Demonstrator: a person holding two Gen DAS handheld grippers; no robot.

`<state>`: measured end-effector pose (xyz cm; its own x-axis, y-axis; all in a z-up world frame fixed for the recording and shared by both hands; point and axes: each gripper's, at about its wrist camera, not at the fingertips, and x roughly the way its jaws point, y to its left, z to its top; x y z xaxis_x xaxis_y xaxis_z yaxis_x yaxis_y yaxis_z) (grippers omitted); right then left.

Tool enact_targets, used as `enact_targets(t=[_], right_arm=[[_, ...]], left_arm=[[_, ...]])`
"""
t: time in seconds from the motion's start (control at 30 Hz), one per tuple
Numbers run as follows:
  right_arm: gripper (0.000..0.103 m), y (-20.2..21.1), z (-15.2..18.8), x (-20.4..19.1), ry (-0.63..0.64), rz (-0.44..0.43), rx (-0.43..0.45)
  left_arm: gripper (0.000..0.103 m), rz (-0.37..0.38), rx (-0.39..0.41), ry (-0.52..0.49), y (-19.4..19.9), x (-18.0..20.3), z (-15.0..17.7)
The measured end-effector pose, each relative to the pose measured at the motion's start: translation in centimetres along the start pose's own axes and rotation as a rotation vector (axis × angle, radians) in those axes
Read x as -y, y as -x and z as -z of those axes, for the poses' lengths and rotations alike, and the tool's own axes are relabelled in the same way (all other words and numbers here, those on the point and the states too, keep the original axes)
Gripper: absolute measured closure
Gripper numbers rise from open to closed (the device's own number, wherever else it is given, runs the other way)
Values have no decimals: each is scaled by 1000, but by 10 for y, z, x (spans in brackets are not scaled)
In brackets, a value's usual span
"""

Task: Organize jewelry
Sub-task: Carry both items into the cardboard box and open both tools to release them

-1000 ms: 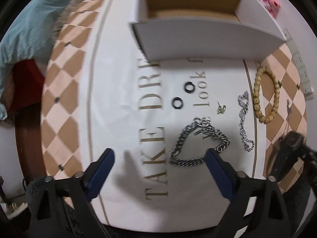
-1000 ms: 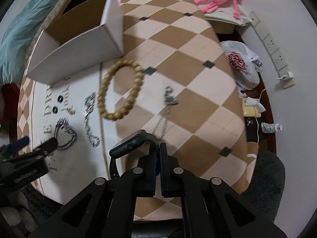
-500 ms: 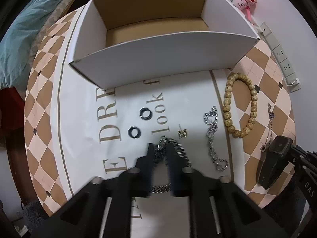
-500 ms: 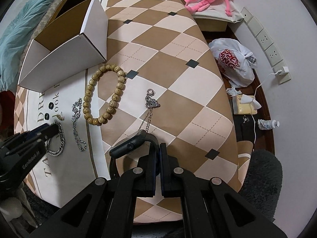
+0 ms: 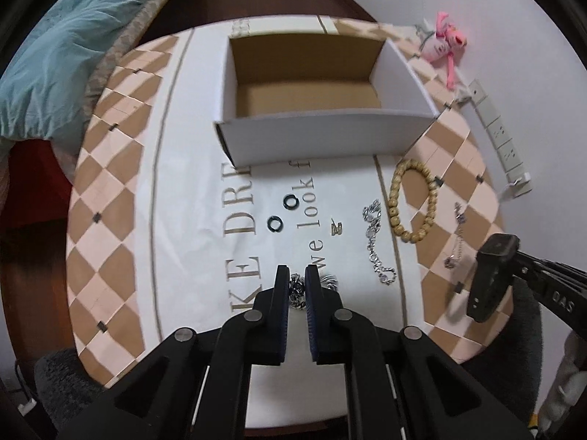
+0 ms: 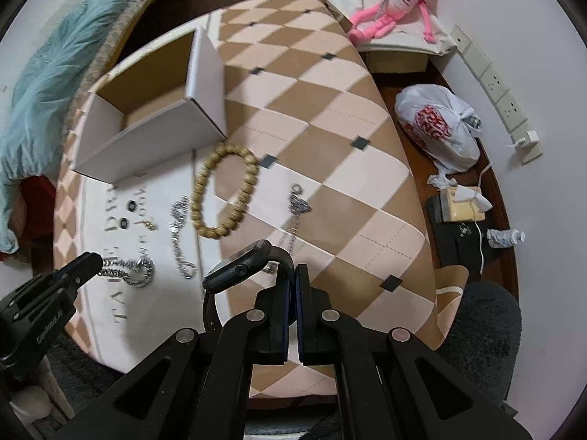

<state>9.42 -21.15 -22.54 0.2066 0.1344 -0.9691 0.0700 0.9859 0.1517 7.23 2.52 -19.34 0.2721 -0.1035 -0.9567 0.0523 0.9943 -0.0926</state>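
chunky chain (image 5: 298, 290) pinched between left fingers (image 5: 281, 293), near white box (image 5: 330, 135)

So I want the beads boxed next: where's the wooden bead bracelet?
In the left wrist view, the wooden bead bracelet lies right of centre, just below the box's right corner.

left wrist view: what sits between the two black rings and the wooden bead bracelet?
Left wrist view: between black rings and bead bracelet lie a small gold charm, then a thin silver chain bracelet.

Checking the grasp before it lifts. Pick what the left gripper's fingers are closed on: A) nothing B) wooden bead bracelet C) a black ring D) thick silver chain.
D: the left gripper has its fingers pinched on the thick silver chain; the bead bracelet lies apart.
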Motion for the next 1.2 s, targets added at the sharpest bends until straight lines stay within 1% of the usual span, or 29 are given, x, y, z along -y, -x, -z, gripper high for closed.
enact_targets(t=[0.07,0.1,0.13,0.33,0.47,0.63,0.77,0.87,0.97,1.13,1.2], right_arm=[[100,7,-5,-6,9,-15,15],[100,11,-7,-9,14,-24,23],[100,14,-11,-13,20,-32,29],[100,35,-38,-34,63,-58,80],[100,47,-64,-47,81,-64,127],[100,54,-105,-63,102,-67,164],[100,52,-137,-76,122,-68,172],[100,43,-156,-85,141,-67,154],[100,29,-169,-97,168,-55,125],[100,-2,-182,-115,228,-41,59],[100,-15,-188,-121,241,-52,24]], left_arm=[[97,7,22,8,5,-2,-15],[97,14,37,15,12,-5,-15],[97,14,50,18,16,0,-28],[97,22,142,23,49,11,-62],[97,34,187,28,66,9,-89],[97,50,216,37,73,4,-124],[97,71,205,60,66,-4,-150],[97,80,186,72,55,-11,-168],[97,99,147,90,40,-20,-180],[97,158,73,116,13,-31,-192],[96,159,27,144,1,-35,-196]])
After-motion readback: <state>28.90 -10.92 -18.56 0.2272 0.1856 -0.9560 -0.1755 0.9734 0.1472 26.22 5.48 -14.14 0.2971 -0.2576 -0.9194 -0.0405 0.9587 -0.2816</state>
